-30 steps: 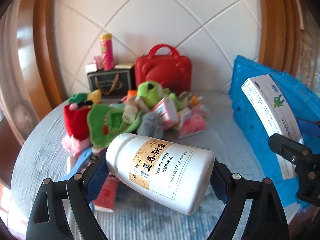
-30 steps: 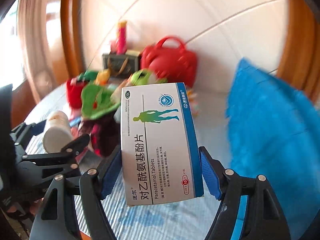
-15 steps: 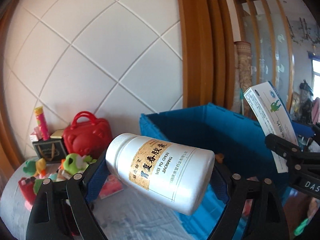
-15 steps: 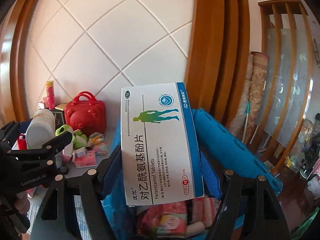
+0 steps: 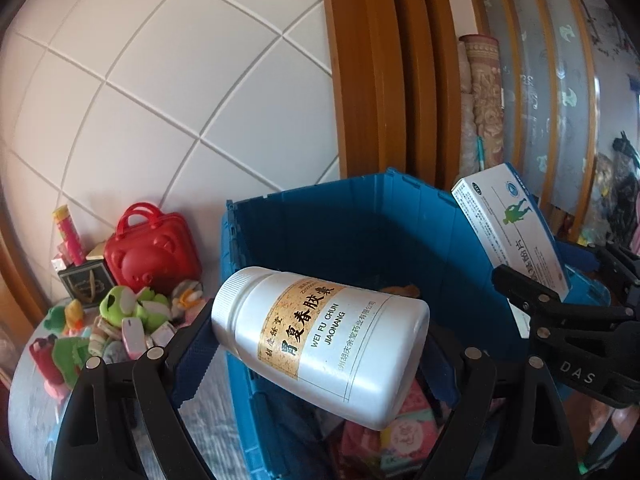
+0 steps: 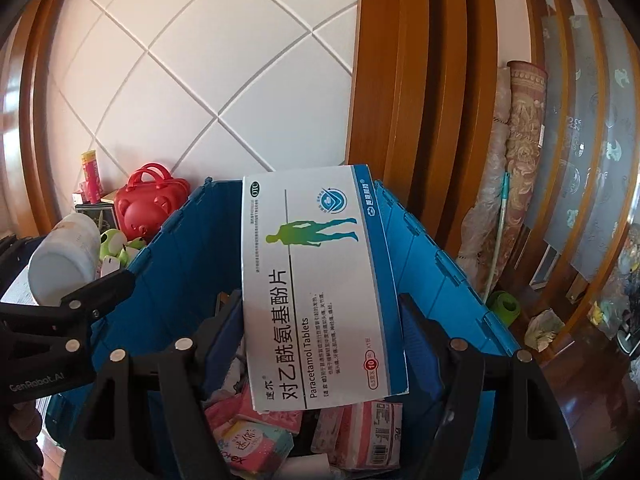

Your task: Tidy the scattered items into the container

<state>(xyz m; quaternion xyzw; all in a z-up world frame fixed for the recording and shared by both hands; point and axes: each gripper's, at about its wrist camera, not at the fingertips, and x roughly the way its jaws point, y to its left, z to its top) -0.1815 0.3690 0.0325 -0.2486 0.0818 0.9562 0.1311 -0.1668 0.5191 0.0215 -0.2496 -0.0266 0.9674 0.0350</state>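
Observation:
My left gripper is shut on a white medicine bottle with a gold label, held sideways above the near left rim of the blue crate. My right gripper is shut on a white and blue paracetamol box, held upright over the open crate. The box also shows at the right of the left wrist view. The bottle shows at the left of the right wrist view. Pink packets lie in the crate's bottom.
A pile of plush toys and small packets lies on the round table left of the crate. A red bear case, a dark box and a pink tube stand by the tiled wall. Rolled rugs lean at the right.
Both grippers have swung right from the table's pile to the blue crate and now hang over its opening. Each keeps its hold on its item.

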